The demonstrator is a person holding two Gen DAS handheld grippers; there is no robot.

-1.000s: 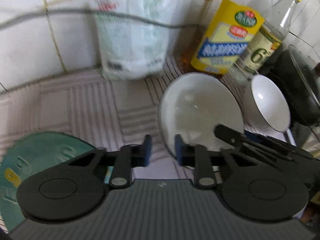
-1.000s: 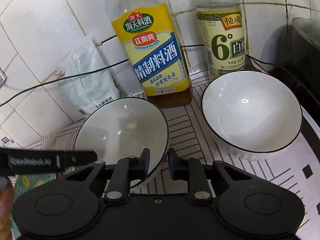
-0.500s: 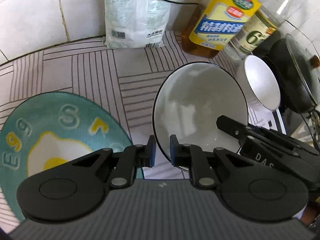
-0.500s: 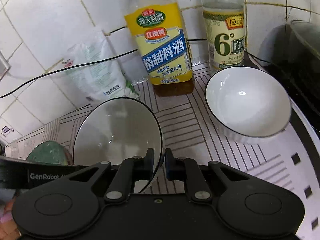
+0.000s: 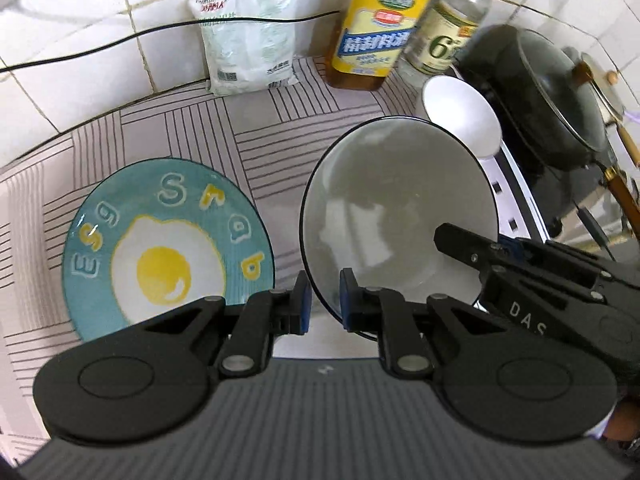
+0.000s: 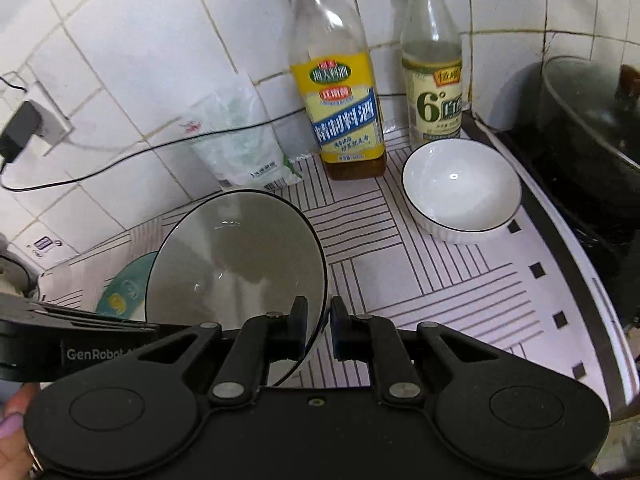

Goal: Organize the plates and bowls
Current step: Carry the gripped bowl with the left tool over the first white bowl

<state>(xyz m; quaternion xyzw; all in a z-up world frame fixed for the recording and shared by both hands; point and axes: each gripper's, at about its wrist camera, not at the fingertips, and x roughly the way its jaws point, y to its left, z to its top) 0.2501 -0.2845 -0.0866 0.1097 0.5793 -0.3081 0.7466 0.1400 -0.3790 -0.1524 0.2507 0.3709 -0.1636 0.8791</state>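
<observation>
While both grippers clamp the black-rimmed white bowl [image 5: 396,216], it has risen off the counter [image 5: 280,128] | left gripper [image 5: 323,300], right gripper [image 6: 319,326] pinch opposite rims | teal egg plate [image 5: 168,240] now exposed lower left | likely stacking next

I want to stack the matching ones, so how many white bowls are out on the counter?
2. One white bowl is lifted, gripped at its rim by both grippers. The other white bowl sits on the counter in front of the vinegar bottle. Others may be out of view.

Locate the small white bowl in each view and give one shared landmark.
Left wrist: small white bowl, upper right, behind the held bowl.
Right wrist: small white bowl, right of centre, on the counter.
Shared landmark: yellow-label bottle, standing just left of it in both.
</observation>
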